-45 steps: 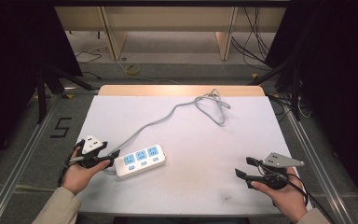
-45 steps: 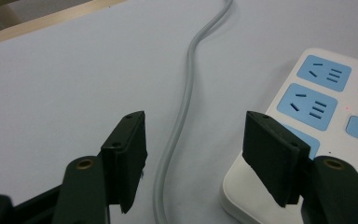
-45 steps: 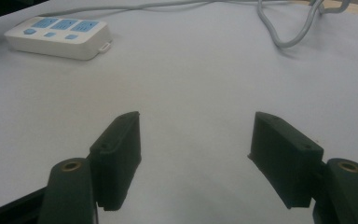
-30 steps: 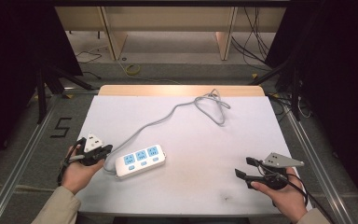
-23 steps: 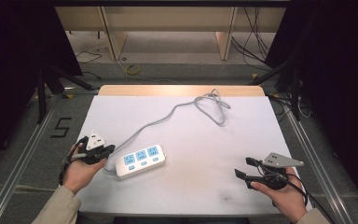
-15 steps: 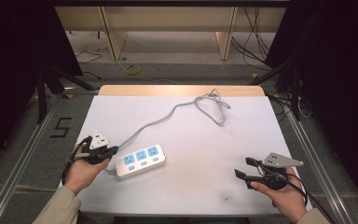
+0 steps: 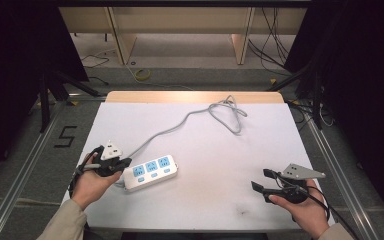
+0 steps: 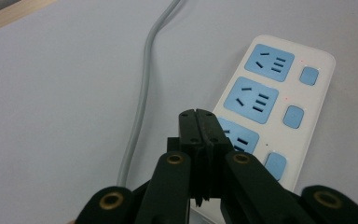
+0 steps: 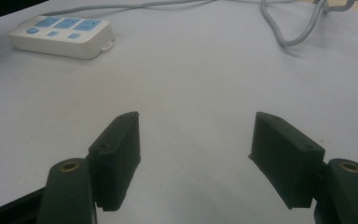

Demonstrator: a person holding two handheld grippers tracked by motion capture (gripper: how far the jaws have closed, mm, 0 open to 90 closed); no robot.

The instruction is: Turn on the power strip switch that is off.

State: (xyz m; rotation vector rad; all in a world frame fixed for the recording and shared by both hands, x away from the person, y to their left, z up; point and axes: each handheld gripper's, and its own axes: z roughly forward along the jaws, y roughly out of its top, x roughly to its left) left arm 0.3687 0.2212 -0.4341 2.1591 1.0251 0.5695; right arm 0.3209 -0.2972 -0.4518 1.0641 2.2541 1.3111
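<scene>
A white power strip (image 7: 150, 172) with three blue sockets and blue switches lies on the white table (image 7: 210, 200) at the front left. Its grey cable (image 7: 180, 125) runs toward the back and loops near the far edge. My left gripper (image 7: 121, 163) sits at the strip's left end, jaws pressed together with nothing between them. In the left gripper view its shut tips (image 8: 199, 122) hover over the nearest socket of the power strip (image 8: 279, 88). My right gripper (image 7: 260, 181) rests at the front right, open and empty. The right gripper view (image 9: 193, 140) shows the power strip (image 9: 60, 30) far off.
The cable loop (image 7: 230, 112) lies near the table's wooden back edge (image 7: 195, 96). Dark frames and floor cables surround the table. A "5" mark (image 7: 66, 136) sits on the floor at the left.
My left gripper has crept slightly right, toward the strip's end. The right gripper and the strip have stayed put.
</scene>
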